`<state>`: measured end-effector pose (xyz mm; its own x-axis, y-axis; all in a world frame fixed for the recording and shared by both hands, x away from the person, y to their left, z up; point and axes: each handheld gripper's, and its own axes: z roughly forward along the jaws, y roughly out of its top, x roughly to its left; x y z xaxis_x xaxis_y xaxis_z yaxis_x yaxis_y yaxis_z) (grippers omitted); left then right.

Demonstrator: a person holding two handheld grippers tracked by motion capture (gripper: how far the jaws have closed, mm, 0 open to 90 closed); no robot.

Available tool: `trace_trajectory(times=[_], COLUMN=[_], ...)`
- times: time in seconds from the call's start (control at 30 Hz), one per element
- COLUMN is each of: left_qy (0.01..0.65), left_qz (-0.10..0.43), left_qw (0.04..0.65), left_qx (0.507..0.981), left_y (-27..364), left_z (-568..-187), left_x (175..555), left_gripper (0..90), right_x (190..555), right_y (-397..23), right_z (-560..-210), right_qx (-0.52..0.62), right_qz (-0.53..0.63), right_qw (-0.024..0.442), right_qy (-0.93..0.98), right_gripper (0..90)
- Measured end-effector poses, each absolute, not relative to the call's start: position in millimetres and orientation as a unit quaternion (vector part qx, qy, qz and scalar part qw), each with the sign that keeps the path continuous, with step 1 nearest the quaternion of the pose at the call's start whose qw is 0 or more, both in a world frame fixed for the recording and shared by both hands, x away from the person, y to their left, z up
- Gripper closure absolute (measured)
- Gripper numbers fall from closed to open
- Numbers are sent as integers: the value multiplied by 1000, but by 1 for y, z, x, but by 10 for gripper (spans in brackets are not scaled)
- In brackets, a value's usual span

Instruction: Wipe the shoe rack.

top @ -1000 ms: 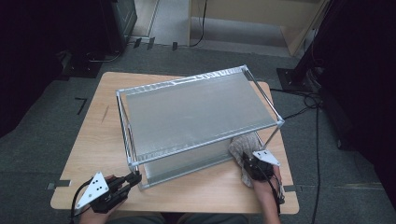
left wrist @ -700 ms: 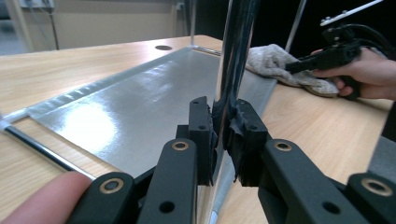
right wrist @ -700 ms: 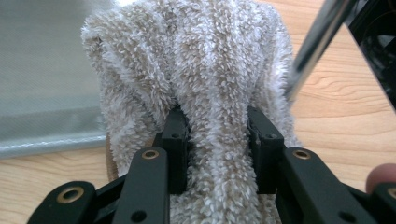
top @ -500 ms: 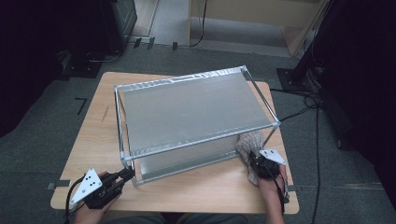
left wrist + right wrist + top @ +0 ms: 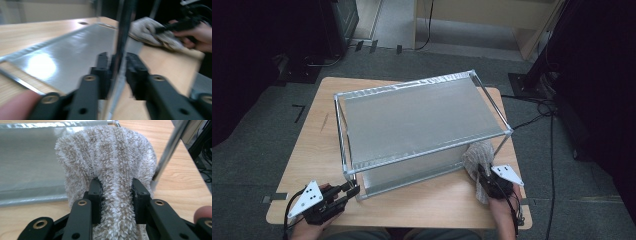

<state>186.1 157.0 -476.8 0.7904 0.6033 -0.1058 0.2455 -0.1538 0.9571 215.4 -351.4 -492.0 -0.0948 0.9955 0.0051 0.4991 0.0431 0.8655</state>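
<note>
Two tools: left straddles rack post, right pinches towel.

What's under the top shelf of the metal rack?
Under the silver metal rack's top shelf sits its lower shelf, bare where visible. In the high view the top shelf hides most of it.

The bench is looked down on from above its near edge in the high view, with the metal rack at frame centre. The left gripper view is set low and very close, facing along a rack post. The right gripper view is pressed close to the towel, which is shared with the left gripper view's upper right.
</note>
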Motion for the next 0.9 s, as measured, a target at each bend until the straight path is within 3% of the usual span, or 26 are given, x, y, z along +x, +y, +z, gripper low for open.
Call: trace_trajectory(times=[0.17, 0.4, 0.9], left_qy=[288, 288, 272], left_qz=[156, 147, 143], left_qw=[586, 584, 581], left_qx=[741, 744, 754], left_y=[162, 158, 154], left_z=[-473, -471, -471], left_x=[195, 196, 202], left_gripper=[789, 799, 803], right_x=[192, 170, 149], right_y=[-364, -382, -380], right_z=[-482, -462, -405], right_qx=[594, 612, 613], right_qz=[382, 387, 420], right_qw=[335, 352, 424], right_qy=[624, 593, 517], right_gripper=[680, 679, 684])
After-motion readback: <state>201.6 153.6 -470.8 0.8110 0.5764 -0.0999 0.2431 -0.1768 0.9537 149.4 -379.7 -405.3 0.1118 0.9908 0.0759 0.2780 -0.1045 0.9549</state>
